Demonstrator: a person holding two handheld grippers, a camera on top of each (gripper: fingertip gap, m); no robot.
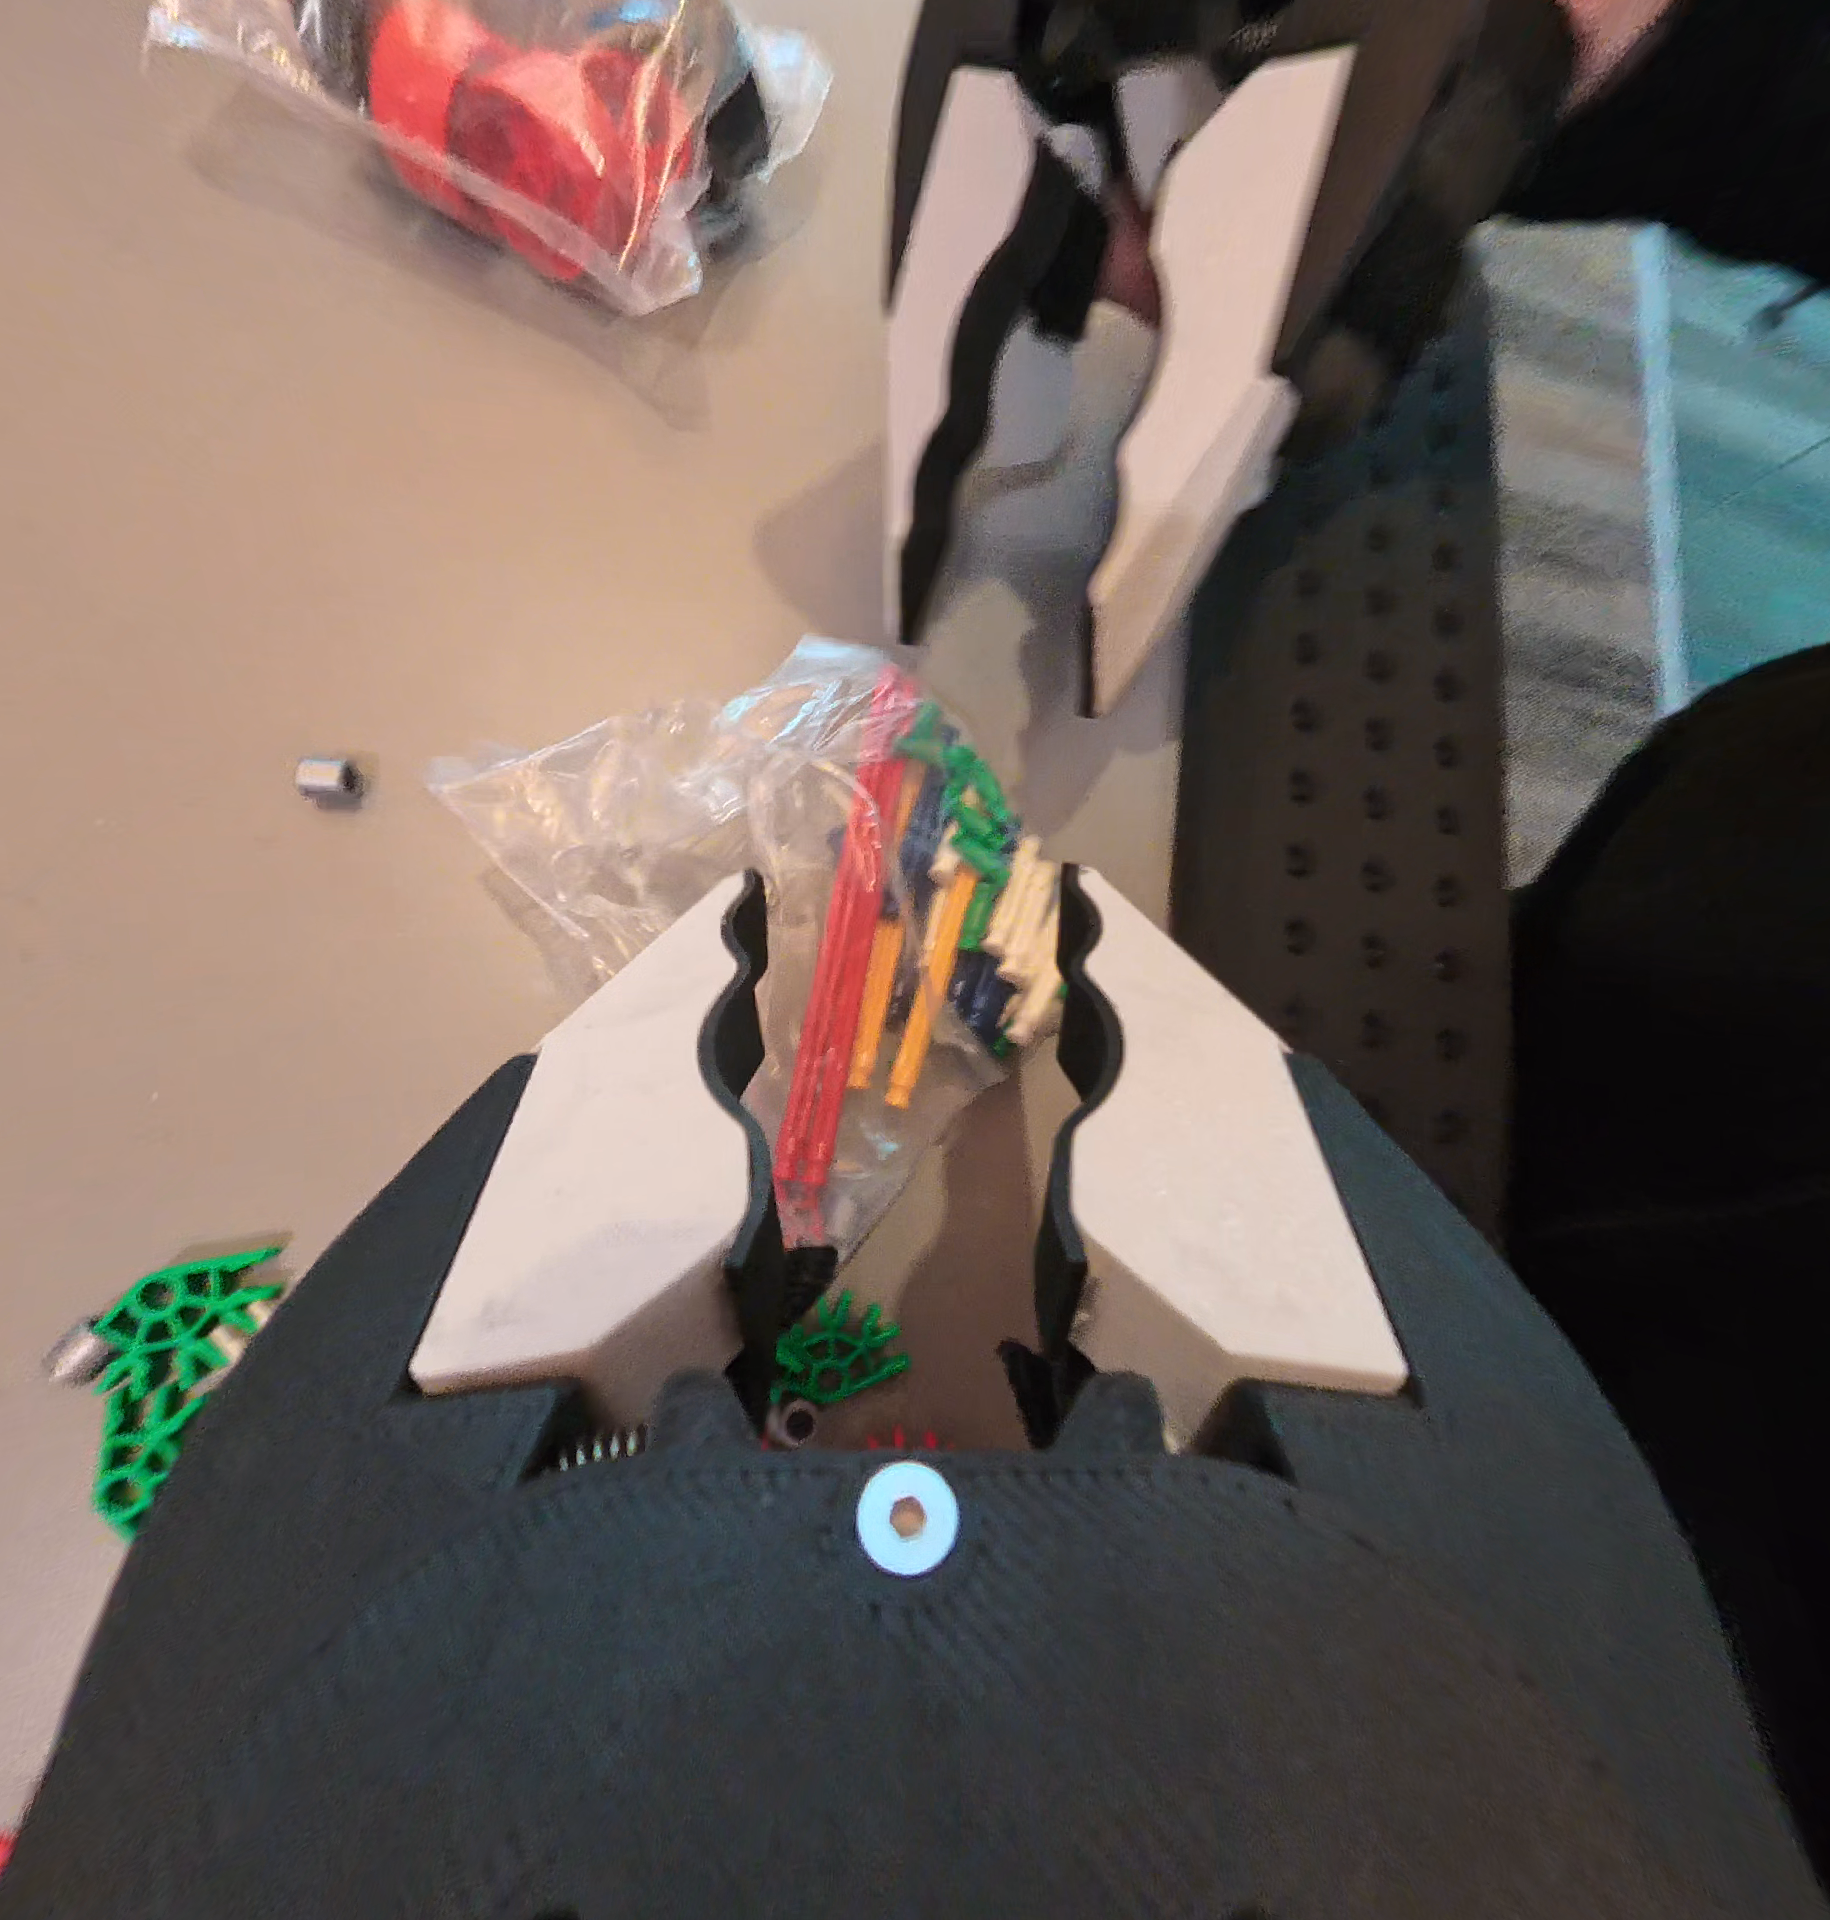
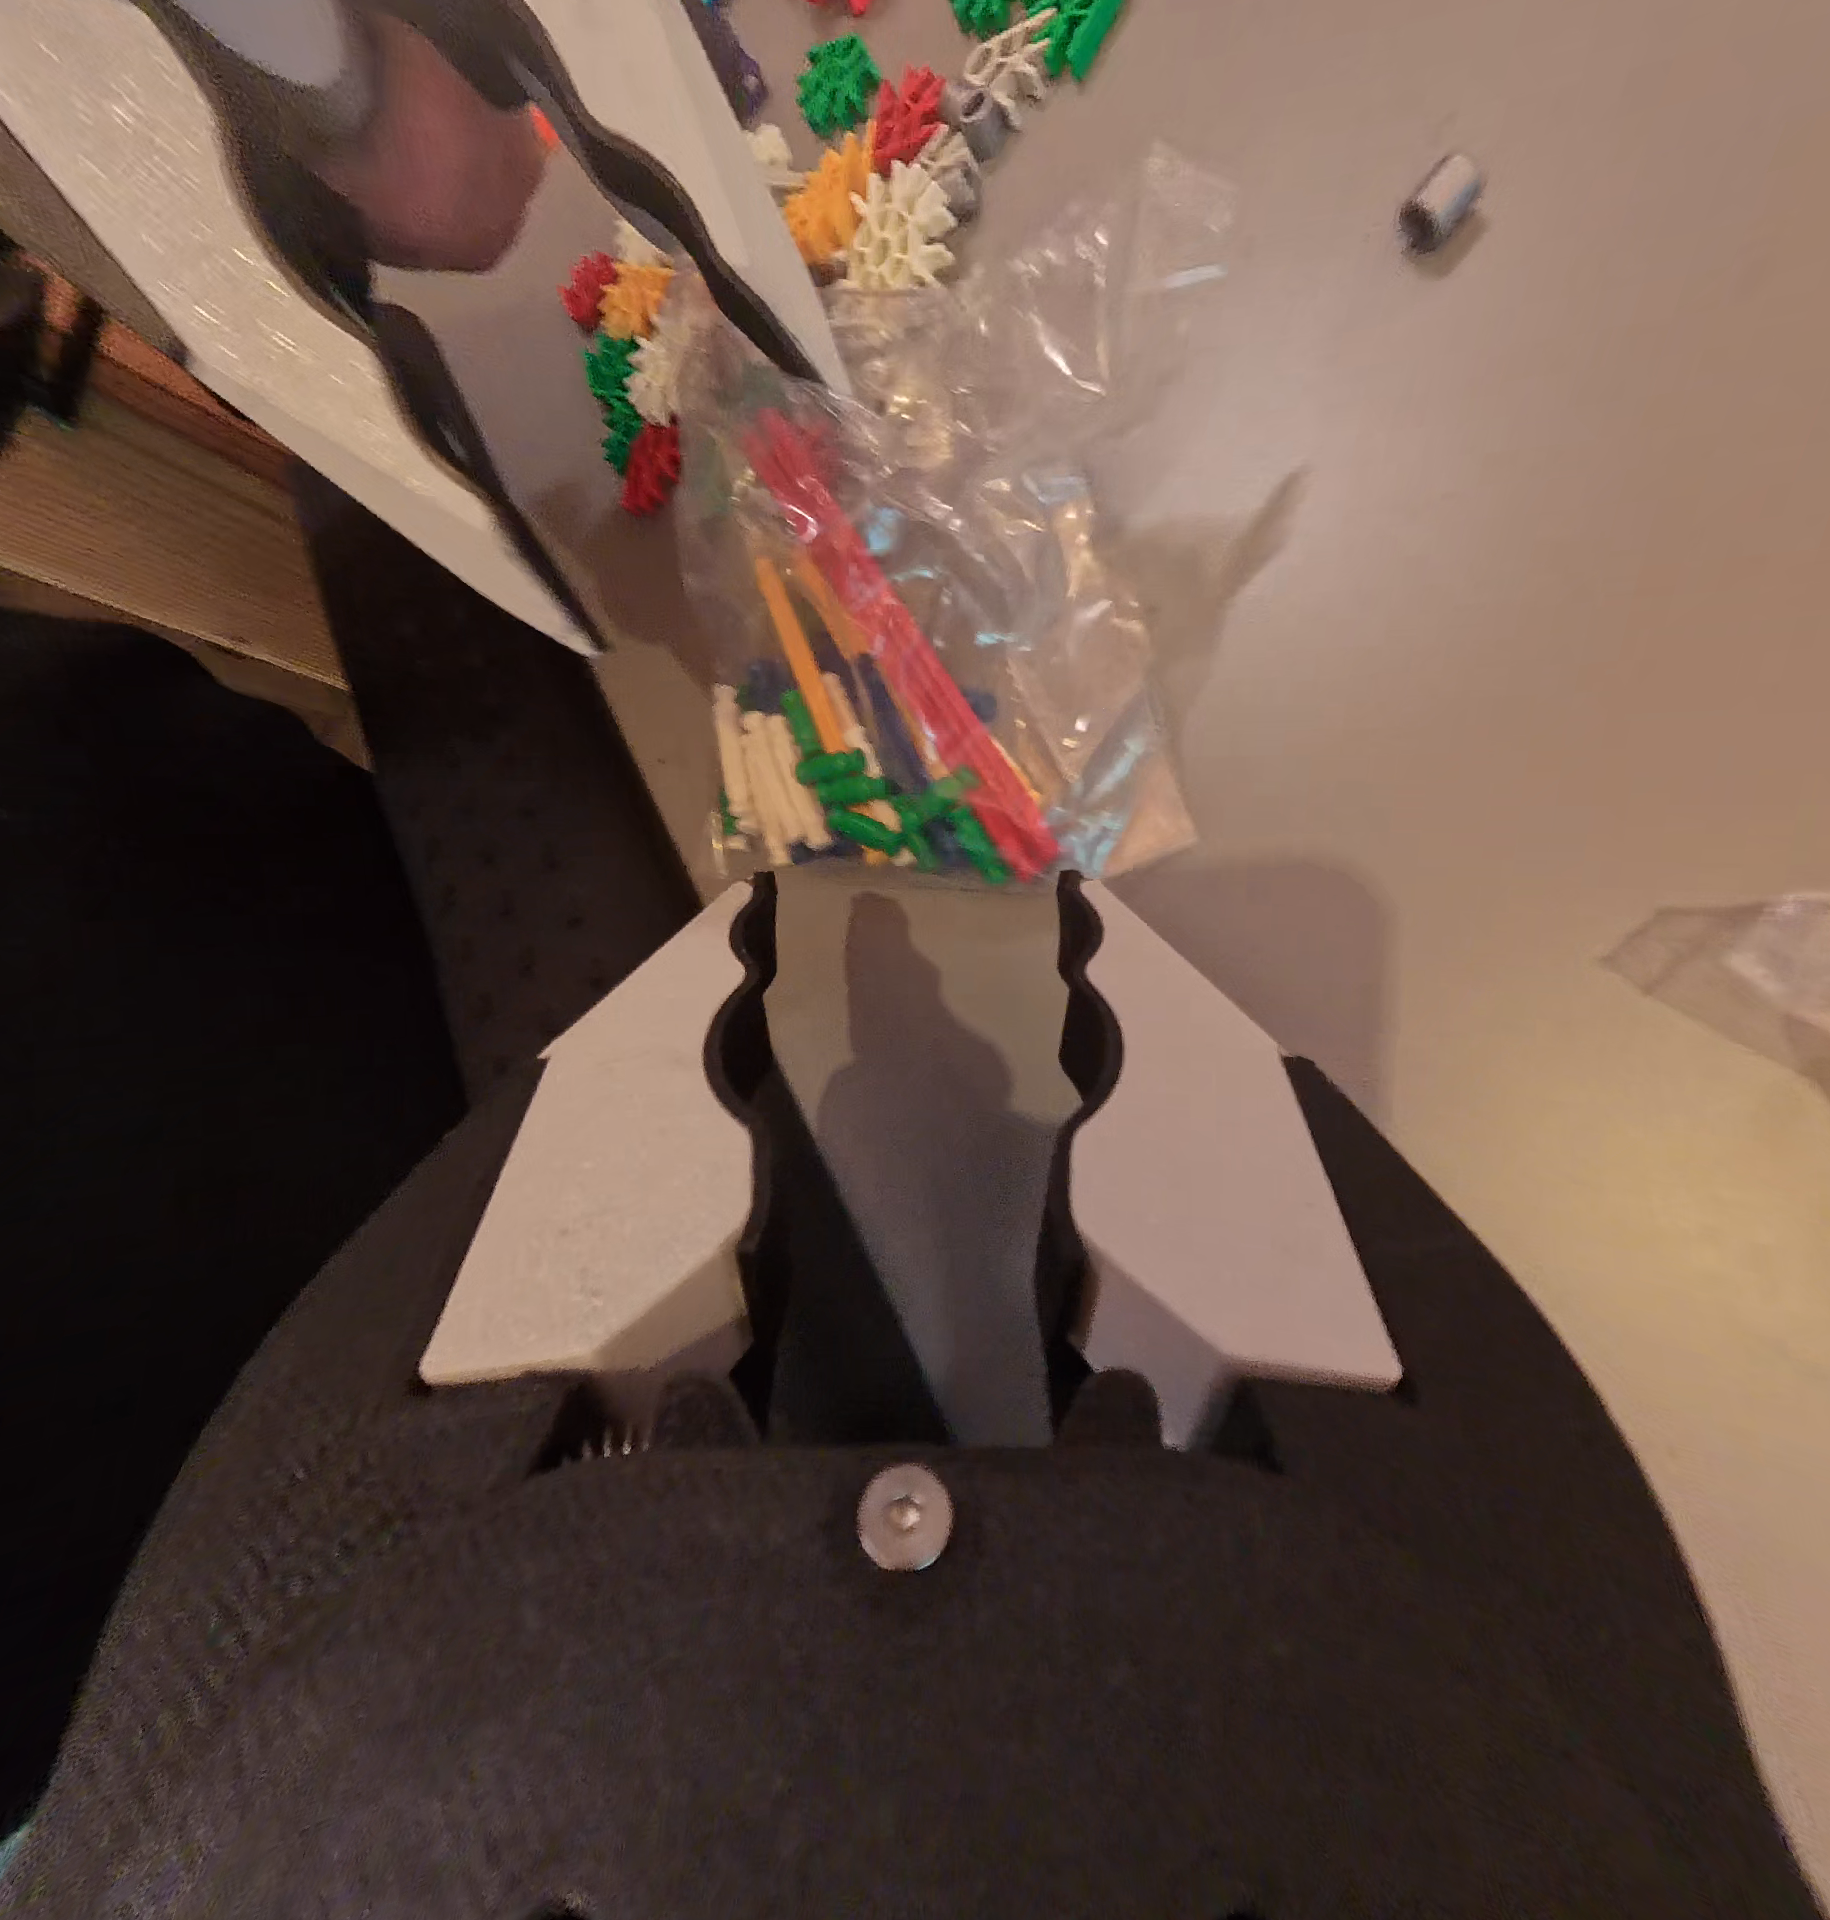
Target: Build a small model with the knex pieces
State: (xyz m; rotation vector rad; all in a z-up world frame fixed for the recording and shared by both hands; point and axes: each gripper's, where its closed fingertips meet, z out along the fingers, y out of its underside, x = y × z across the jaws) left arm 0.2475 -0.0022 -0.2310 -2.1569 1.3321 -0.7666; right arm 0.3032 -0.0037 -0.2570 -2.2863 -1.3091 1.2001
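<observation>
Clear bag of rods (image 1: 890, 935), lower centre of the left wrist view: thin plastic holding red, orange, blue, green and white toy rods, lying on the beige table (image 1: 215, 623). The left gripper (image 1: 906, 883) has its fingers apart on either side of the bag, the rods filling the gap between them; whether the pads touch the plastic cannot be told. In the right wrist view the same bag (image 2: 890, 707) sits at centre, just beyond the tips of the right gripper (image 2: 911, 883), whose fingers are also spread and hold nothing. The left gripper (image 2: 703, 509) enters that view from the upper left, its tips at the bag's far end.

Surroundings: a loose pile of star-shaped connectors (image 2: 869, 187) at the top of the right wrist view; a small grey cylinder (image 1: 329, 777) at mid-left of the left wrist view; a second bag with red wheels (image 1: 537, 145) at its upper left; green connectors (image 1: 163, 1371) at lower left. A dark perforated strip (image 1: 1358, 779) runs along the table edge at right.

Risks, as judgement: the film is slack and slippery, so a closing grip may catch only plastic and let the rods slide out. The bag lies near the table edge, so a push could send it off. The two grippers stand close together and could collide. Motion blur suggests fast movement, which adds to each hazard.
</observation>
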